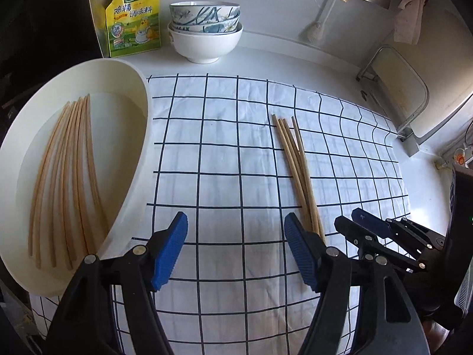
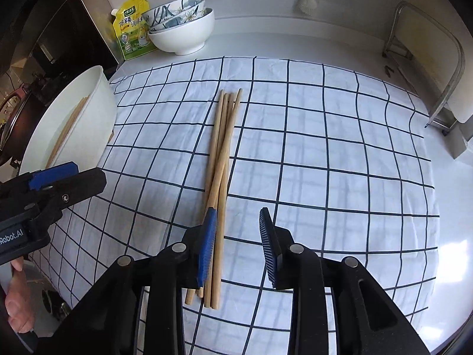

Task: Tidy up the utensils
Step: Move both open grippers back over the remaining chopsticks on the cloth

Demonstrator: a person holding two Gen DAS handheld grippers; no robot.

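Several wooden chopsticks (image 1: 297,165) lie in a loose bundle on the checked cloth (image 1: 224,153); the right wrist view shows them too (image 2: 221,153). More chopsticks (image 1: 65,174) lie inside a white oval tray (image 1: 139,159) at the left, also seen in the right wrist view (image 2: 85,124). My left gripper (image 1: 236,251) is open and empty over the cloth, between tray and bundle. My right gripper (image 2: 239,248) is open, low over the near ends of the bundle, its left pad (image 2: 207,245) over the sticks. It shows in the left wrist view (image 1: 363,227).
Stacked bowls (image 1: 205,29) and a yellow seasoning pouch (image 1: 134,20) stand at the back of the counter. A metal rack with a board (image 1: 396,88) stands at the right. A brush (image 2: 306,0) hangs on the back wall. A dark appliance (image 2: 59,29) is at the left.
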